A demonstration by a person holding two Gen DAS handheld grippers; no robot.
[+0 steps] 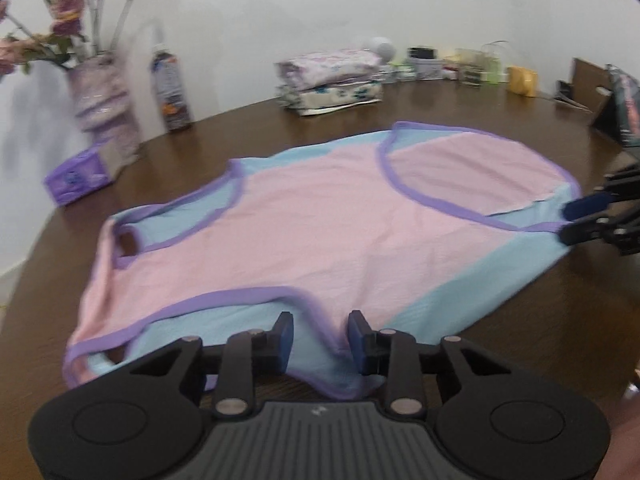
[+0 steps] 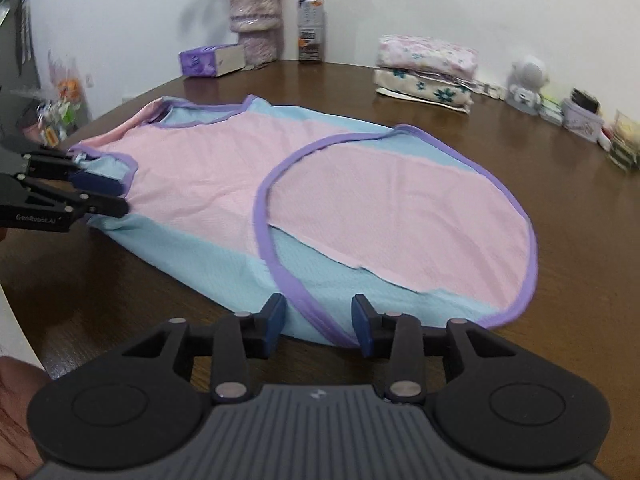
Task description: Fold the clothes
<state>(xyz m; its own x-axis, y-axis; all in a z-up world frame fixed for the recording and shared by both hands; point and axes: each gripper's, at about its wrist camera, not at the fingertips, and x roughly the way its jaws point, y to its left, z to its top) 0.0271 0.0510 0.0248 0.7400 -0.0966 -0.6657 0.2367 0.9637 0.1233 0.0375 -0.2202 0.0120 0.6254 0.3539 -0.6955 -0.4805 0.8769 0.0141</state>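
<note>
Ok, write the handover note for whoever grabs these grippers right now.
Left gripper: open, fingers straddling the purple-trimmed near edge of the garment, nothing pinched yet.
Right gripper: open, at the opposite end, over the blue edge beside the purple trim.
Garment: pink and blue, spread flat on the brown table; one rounded flap lies on top at the right gripper's end.
Done: laid out; two folded pieces are stacked by the wall.
Left: probably close both grippers on the edges and start folding.
</note>
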